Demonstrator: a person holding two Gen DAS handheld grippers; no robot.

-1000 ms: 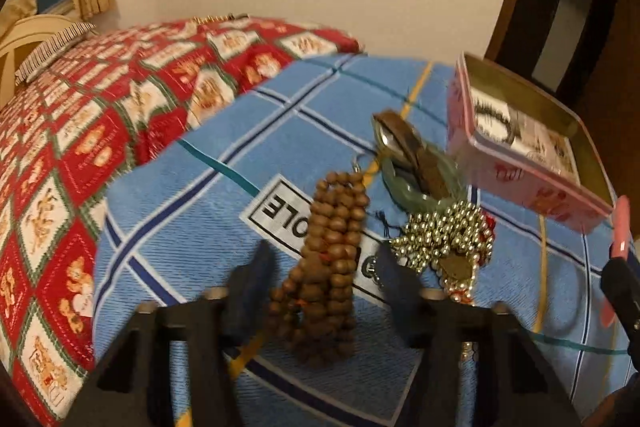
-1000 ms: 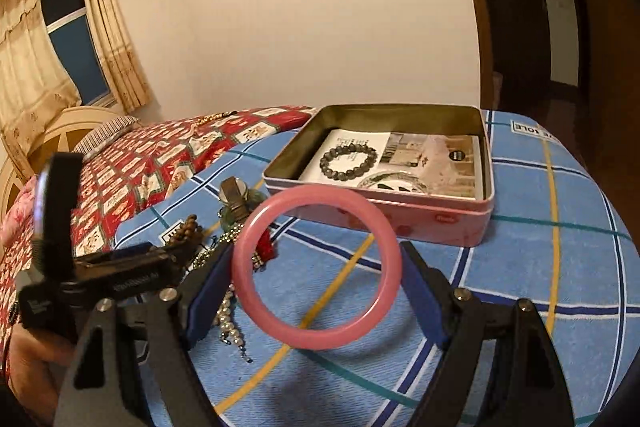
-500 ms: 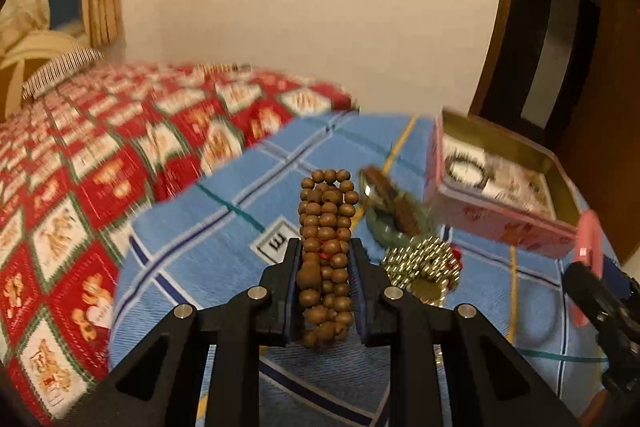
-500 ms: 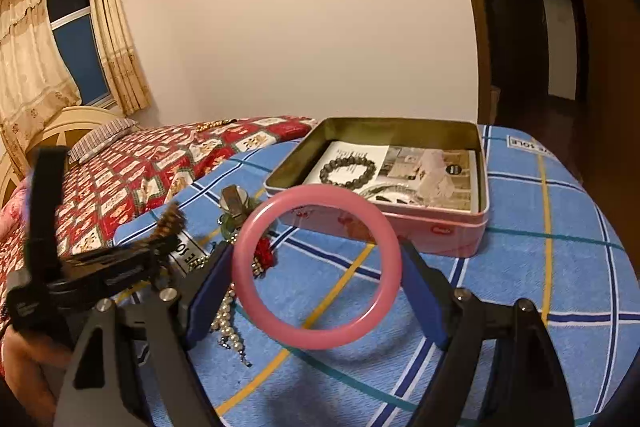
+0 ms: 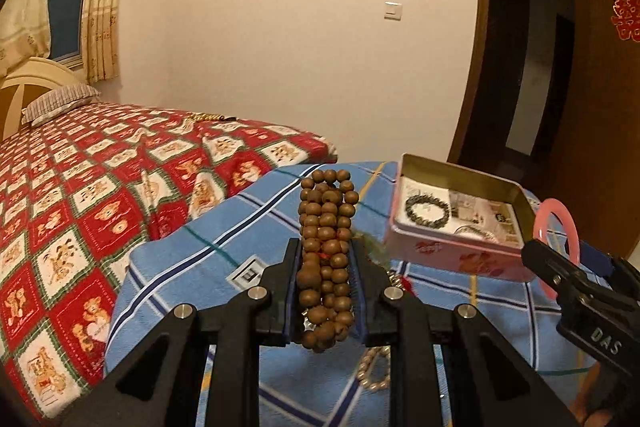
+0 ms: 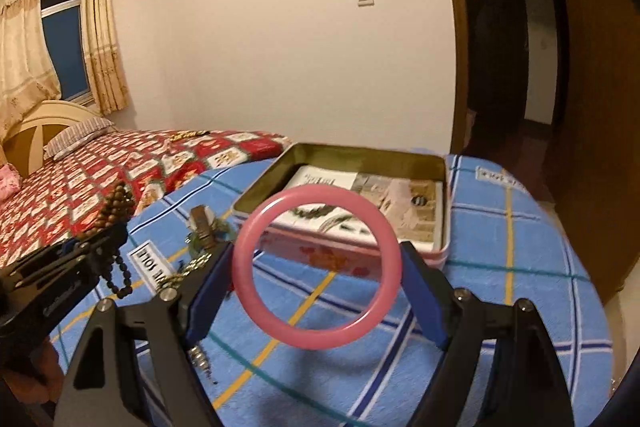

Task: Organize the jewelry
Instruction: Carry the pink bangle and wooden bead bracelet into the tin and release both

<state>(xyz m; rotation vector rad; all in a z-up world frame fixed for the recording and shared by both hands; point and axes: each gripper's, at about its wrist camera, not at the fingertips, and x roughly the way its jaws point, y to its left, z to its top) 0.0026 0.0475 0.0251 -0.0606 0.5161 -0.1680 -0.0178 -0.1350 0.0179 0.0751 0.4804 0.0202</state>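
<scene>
My left gripper [image 5: 325, 259] is shut on a brown wooden bead bracelet [image 5: 326, 247] and holds it above the blue checked cloth [image 5: 192, 267]. My right gripper [image 6: 316, 267] is shut on a pink bangle [image 6: 384, 227], lifted in front of the open pink tin [image 6: 446, 195]. The tin [image 5: 448, 247] holds a dark bead bracelet [image 5: 426, 209] on printed paper. The right gripper and the bangle [image 5: 574, 235] show at the right of the left wrist view. The left gripper with the beads [image 6: 116, 207] shows at the left of the right wrist view.
Loose jewelry lies on the cloth: a pearl strand [image 5: 374, 371], a green and brown piece [image 6: 202, 227], gold beads [image 6: 176, 277]. A bed with a red patterned cover [image 5: 100, 187] is to the left. A doorway [image 6: 500, 67] lies behind.
My left gripper closed on the wooden bead bracelet and lifted it off the cloth. My right gripper, still holding the pink bangle, moved closer to the tin.
</scene>
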